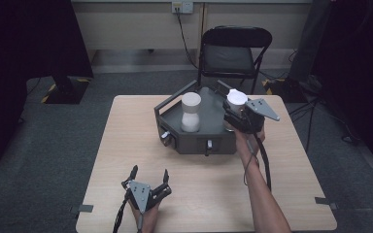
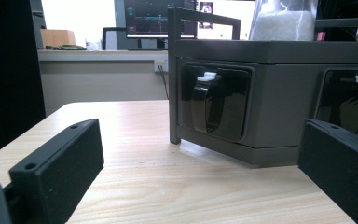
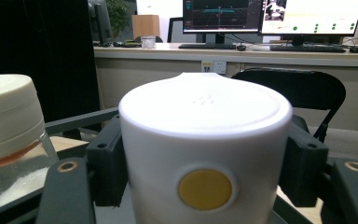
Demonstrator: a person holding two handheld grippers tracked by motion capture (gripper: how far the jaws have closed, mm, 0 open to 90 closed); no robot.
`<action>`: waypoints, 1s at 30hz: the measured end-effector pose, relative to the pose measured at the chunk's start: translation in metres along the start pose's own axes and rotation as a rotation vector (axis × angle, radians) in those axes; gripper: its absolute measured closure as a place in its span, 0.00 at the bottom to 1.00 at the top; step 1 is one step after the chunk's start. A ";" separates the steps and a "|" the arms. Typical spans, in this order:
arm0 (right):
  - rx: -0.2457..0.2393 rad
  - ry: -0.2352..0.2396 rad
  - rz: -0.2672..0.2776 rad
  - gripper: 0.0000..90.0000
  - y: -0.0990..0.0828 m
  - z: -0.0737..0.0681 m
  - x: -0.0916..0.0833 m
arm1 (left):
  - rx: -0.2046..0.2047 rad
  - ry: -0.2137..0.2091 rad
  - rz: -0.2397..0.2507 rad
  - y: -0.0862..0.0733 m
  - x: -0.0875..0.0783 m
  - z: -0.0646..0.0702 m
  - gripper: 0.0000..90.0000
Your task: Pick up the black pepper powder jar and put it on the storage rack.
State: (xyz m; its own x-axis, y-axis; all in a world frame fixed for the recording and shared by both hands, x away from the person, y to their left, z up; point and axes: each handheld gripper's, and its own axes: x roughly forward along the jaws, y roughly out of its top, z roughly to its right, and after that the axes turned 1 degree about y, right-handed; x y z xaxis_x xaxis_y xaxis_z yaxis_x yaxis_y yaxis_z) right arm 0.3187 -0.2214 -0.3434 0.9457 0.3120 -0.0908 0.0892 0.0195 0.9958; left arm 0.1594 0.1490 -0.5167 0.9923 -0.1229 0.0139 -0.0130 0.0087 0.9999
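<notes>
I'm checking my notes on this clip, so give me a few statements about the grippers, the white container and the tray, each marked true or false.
1. The right gripper is shut on the white container. True.
2. The left gripper holds the jar. False: its jaws stand open and empty above the table.
3. A jar with a white lid stands in the grey tray. True.
4. The white container bears a blue square. False: it bears a yellow round mark.
5. The tray sits on the black chair. False: it sits on the table.
</notes>
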 end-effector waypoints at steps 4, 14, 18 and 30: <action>0.008 -0.001 -0.011 0.33 -0.002 0.002 0.005 | 0.000 0.000 0.000 0.000 0.000 0.000 0.00; 0.008 -0.015 0.001 0.33 -0.010 0.000 0.007 | 0.001 0.000 0.000 0.000 0.000 0.000 0.00; 0.011 -0.008 0.006 0.33 -0.013 0.003 0.005 | 0.002 0.000 -0.001 0.000 0.000 0.000 0.00; -0.010 -0.016 0.025 0.33 -0.018 -0.002 0.002 | 0.002 0.000 -0.001 0.000 0.000 0.000 0.00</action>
State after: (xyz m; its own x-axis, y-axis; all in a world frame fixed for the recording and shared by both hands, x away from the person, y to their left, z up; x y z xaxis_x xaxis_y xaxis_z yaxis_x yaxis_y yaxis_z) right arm 0.3182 -0.2194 -0.3620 0.9524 0.2977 -0.0660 0.0623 0.0219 0.9978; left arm 0.1594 0.1489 -0.5165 0.9923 -0.1234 0.0133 -0.0126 0.0062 0.9999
